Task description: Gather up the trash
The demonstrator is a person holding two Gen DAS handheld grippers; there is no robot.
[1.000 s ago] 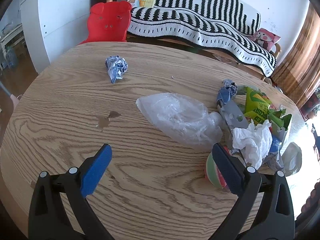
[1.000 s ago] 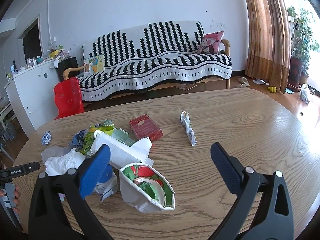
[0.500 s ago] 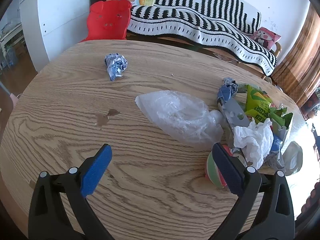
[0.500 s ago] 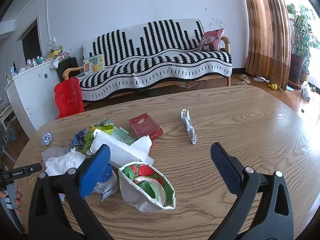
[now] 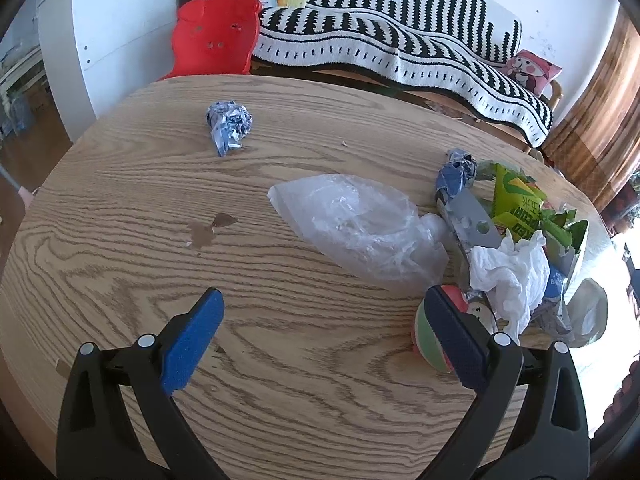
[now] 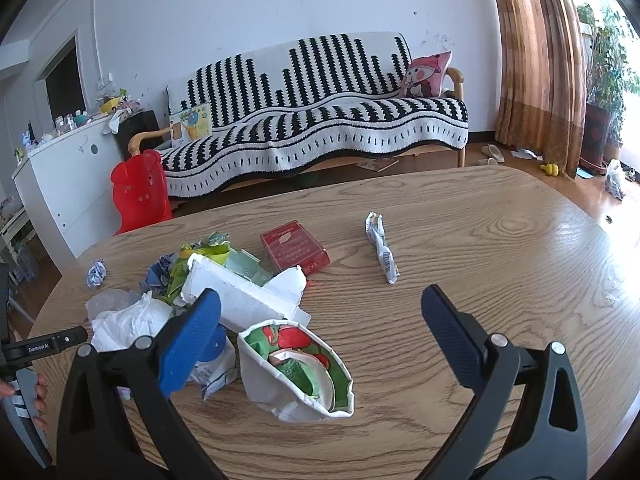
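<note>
Trash lies on a wooden table (image 5: pixel 280 380). In the left wrist view a clear plastic bag (image 5: pixel 356 224) lies ahead, a crumpled blue wrapper (image 5: pixel 229 124) far left, and a pile with white tissue (image 5: pixel 508 276) and a green packet (image 5: pixel 516 208) to the right. My left gripper (image 5: pixel 320 312) is open and empty, short of the bag. In the right wrist view a crushed paper cup (image 6: pixel 296 368) lies between the fingers, with a white carton (image 6: pixel 240 292), a red box (image 6: pixel 294 246) and a twisted wrapper (image 6: pixel 382 246) beyond. My right gripper (image 6: pixel 320 308) is open and empty.
A small stain (image 5: pixel 204 232) marks the table. A red plastic chair (image 5: pixel 214 36) and a white cabinet (image 5: pixel 116 24) stand past the far edge, with a striped sofa (image 6: pixel 320 120) behind. The left gripper's handle (image 6: pixel 44 346) shows at the right view's left edge.
The left gripper has moved slightly forward toward the bag. The right gripper has risen and shifted a little. Both stay open.
</note>
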